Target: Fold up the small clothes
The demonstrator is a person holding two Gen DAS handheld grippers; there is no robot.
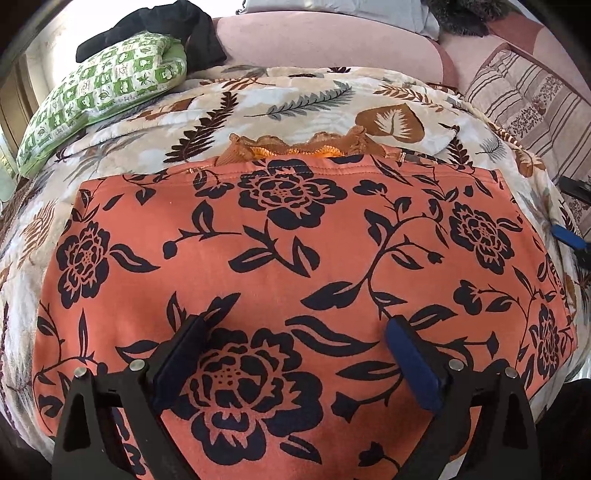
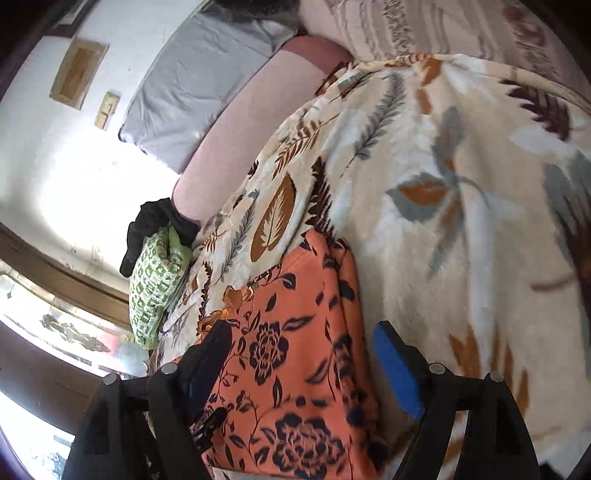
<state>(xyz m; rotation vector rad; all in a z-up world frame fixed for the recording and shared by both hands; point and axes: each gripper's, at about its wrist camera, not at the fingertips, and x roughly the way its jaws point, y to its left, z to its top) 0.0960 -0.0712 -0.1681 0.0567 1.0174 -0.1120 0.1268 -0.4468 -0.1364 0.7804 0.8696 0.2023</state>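
An orange garment point(image 1: 295, 258) with a dark floral print lies flat and folded on a leaf-patterned blanket point(image 1: 258, 103). Orange lace trim point(image 1: 295, 146) peeks out past its far hem. My left gripper point(image 1: 297, 323) hovers over the near half of the garment, open, with nothing pinched between its blue pads. In the right wrist view the same garment point(image 2: 295, 350) lies below my right gripper point(image 2: 303, 328). That gripper is open over the garment's right edge, and the pads are clear of the cloth. A blue pad of the right gripper's finger point(image 1: 569, 236) shows at the left view's right edge.
A green patterned pillow point(image 1: 99, 96) with a black cloth point(image 1: 166, 29) on it lies at the far left. A pink sofa back point(image 1: 332, 40) runs behind the blanket. A striped cushion point(image 1: 535, 103) sits at the far right. A grey cushion point(image 2: 199, 85) leans on the wall.
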